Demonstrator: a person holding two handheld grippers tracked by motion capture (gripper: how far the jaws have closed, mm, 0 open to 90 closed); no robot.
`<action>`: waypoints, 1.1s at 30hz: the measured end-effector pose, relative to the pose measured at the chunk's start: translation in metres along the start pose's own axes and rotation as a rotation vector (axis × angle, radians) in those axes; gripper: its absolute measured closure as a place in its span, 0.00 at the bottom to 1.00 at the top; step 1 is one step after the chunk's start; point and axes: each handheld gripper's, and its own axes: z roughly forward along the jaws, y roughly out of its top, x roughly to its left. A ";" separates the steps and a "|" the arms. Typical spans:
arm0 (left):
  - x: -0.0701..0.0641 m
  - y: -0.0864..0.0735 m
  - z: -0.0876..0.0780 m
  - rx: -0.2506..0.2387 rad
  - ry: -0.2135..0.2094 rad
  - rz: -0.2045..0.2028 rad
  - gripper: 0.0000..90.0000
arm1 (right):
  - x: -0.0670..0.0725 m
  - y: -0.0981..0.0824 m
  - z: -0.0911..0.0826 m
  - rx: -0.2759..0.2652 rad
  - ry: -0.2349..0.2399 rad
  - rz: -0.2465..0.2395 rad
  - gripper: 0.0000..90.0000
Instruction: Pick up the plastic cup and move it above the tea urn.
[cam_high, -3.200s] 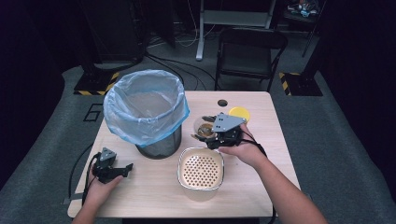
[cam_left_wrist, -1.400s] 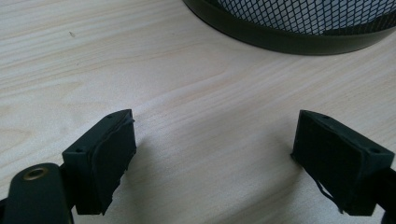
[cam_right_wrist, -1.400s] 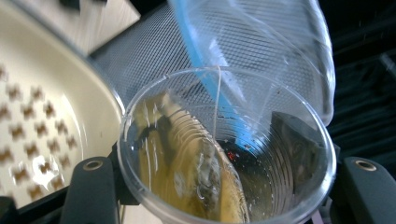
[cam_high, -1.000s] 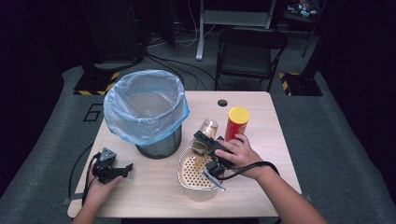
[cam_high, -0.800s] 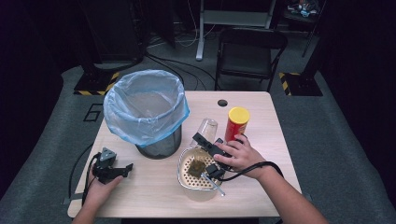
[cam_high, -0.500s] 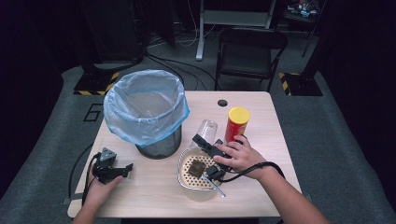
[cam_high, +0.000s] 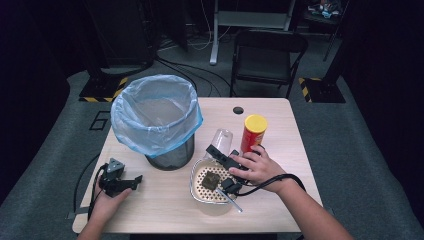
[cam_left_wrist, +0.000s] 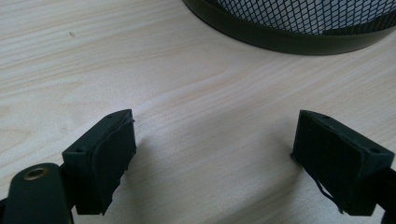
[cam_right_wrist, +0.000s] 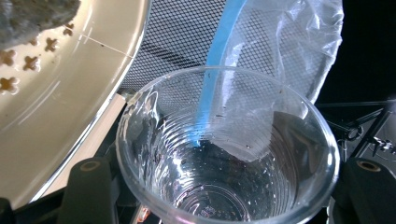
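Note:
My right gripper (cam_high: 220, 154) is shut on a clear plastic cup (cam_high: 221, 141), held tilted at the far rim of a white perforated bowl (cam_high: 194, 186). A dark lump (cam_high: 210, 180) lies in that bowl. In the right gripper view the cup (cam_right_wrist: 224, 149) sits between the two jaws of the right gripper (cam_right_wrist: 229, 186), its mouth toward the camera and nothing inside but specks. The bowl (cam_right_wrist: 70, 93) and the lump (cam_right_wrist: 32, 14) are at the upper left. My left gripper (cam_high: 132, 180) rests on the table in front of the bin, open, and in its own view the left gripper (cam_left_wrist: 215, 158) has bare wood between its jaws.
A black mesh bin (cam_high: 167, 155) lined with a blue-rimmed bag (cam_high: 155, 115) stands at the table's left. Its base (cam_left_wrist: 289, 37) is just ahead of the left jaws. A red can with a yellow lid (cam_high: 253, 132) stands by the right hand. A folding chair (cam_high: 267, 55) is behind the table.
The right gripper brought the cup from behind the bowl and tipped it over the bowl's rim. The dark lump now lies in the bowl. The left gripper has not moved.

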 end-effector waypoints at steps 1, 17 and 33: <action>0.000 0.000 0.000 0.001 0.000 0.001 0.14 | 0.000 0.000 0.000 0.000 -0.001 0.002 0.36; 0.000 0.000 0.000 0.000 0.000 0.000 0.14 | 0.000 0.002 0.001 -0.008 -0.004 0.006 0.36; 0.000 0.000 0.000 0.000 0.000 0.000 0.14 | -0.001 0.000 0.001 -0.011 -0.014 0.086 0.36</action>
